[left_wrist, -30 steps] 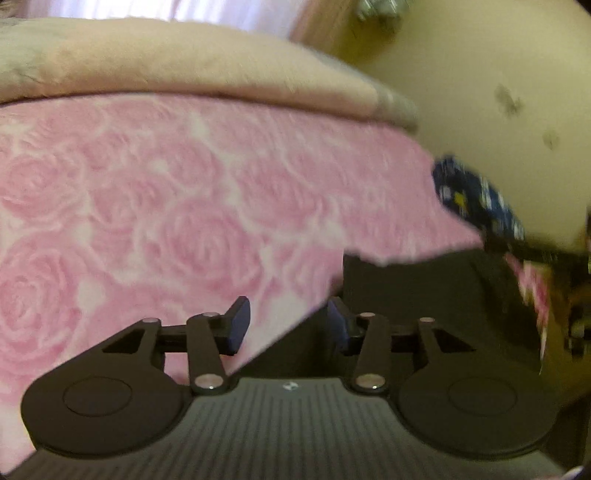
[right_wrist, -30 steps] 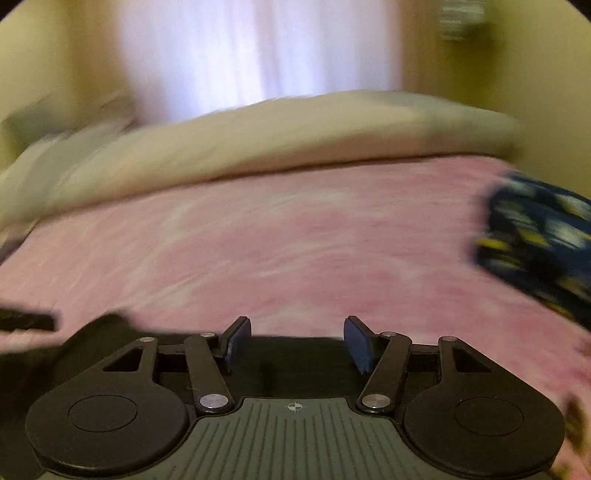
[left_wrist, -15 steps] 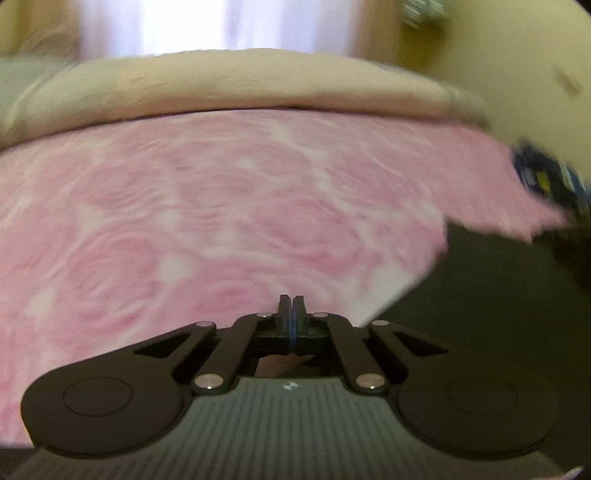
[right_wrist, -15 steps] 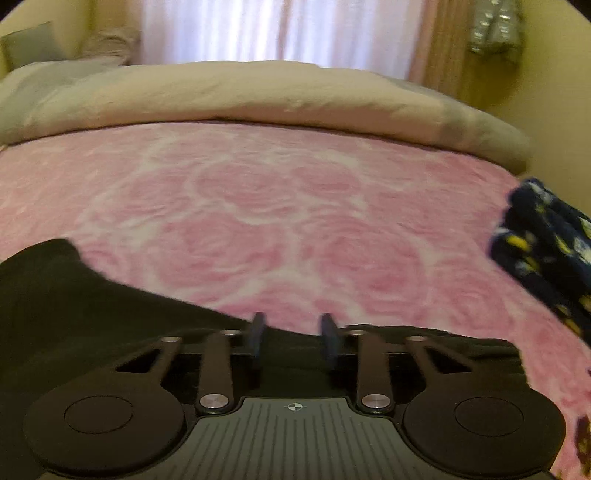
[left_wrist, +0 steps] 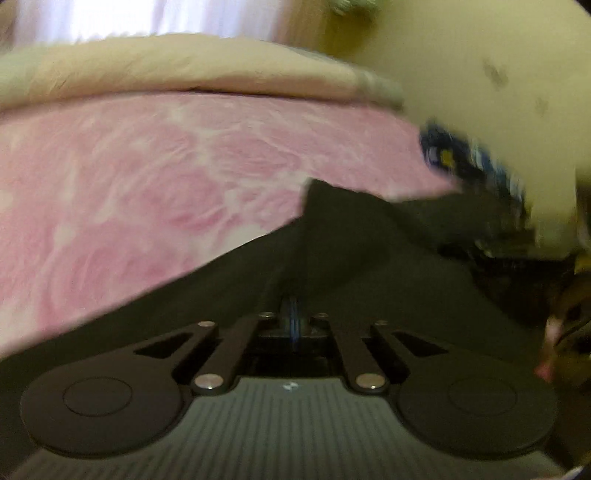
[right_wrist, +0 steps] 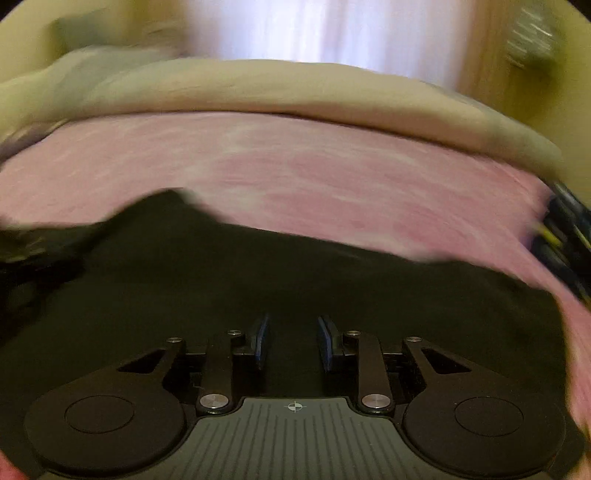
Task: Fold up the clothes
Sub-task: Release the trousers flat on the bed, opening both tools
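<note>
The black garment [left_wrist: 369, 266] lies on the bed's pink rose-patterned blanket [left_wrist: 147, 177], spread low across the near part of both views. In the left wrist view the left tongs [left_wrist: 294, 314] are pressed together, their blue pads meeting, and the dark cloth rises in a fold straight up from their tips; the tips appear to pinch that fold, though blur makes the contact hard to read. From there the cloth slopes down to the left and runs off to the right toward a navy patterned cloth [left_wrist: 472, 166] at the blanket's far right edge.

In the right wrist view the right tongs [right_wrist: 293, 339] stand spread, with a clear gap between the blue pads. The same garment [right_wrist: 295, 273] fills the space under and ahead of them, and between the pads only black cloth shows; whether the pads touch it I cannot tell. A beige duvet [right_wrist: 295, 88] lies folded along the far side of the blanket, below a bright curtained window [right_wrist: 325, 29].
</note>
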`<state>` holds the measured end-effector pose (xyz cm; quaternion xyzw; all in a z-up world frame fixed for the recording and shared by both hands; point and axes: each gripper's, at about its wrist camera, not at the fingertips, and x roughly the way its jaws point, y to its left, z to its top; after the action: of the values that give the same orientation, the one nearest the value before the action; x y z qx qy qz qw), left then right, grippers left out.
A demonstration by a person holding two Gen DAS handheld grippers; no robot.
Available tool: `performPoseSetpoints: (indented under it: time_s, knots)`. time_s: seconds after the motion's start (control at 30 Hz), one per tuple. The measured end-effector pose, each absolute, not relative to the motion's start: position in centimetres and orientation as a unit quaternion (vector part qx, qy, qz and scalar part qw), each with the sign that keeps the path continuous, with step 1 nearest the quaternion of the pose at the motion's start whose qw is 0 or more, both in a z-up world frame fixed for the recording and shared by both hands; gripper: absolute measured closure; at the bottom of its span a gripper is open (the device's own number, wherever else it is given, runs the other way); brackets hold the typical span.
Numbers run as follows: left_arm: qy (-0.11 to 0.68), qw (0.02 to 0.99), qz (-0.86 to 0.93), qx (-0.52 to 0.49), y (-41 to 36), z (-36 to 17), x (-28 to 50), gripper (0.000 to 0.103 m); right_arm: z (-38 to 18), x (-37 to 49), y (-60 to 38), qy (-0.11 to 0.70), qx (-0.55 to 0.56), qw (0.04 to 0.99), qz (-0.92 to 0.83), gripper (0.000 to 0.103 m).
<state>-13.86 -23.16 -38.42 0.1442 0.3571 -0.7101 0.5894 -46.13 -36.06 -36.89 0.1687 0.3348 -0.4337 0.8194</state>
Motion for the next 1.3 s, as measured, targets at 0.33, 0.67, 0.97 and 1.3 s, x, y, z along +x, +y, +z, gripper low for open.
performPoseSetpoints:
  time_s: [0.33, 0.67, 0.97, 1.3]
  knots:
    - [0.340, 0.629, -0.686, 0.131, -14.5, -34.8, -16.3, 0.101, -33.6, -50.8, -31.2, 0.299, 0.228, 0.806, -0.457, 0.077]
    - [0.333, 0.664, -0.647, 0.170, -7.2, -37.4, -18.3, 0.097, -36.1, -50.0, -23.5, 0.331, 0.153, 0.819, -0.442, 0.077]
    - [0.333, 0.658, -0.656, 0.160, -8.4, -36.4, -21.7, 0.091, -34.3, -47.0, -20.8, 0.309, 0.186, 0.826, -0.434, 0.074]
    - [0.382, 0.696, -0.580, 0.182, -6.8, -34.8, -21.6, 0.088, -33.8, -48.1, -18.8, 0.311, 0.237, 0.803, -0.450, 0.060]
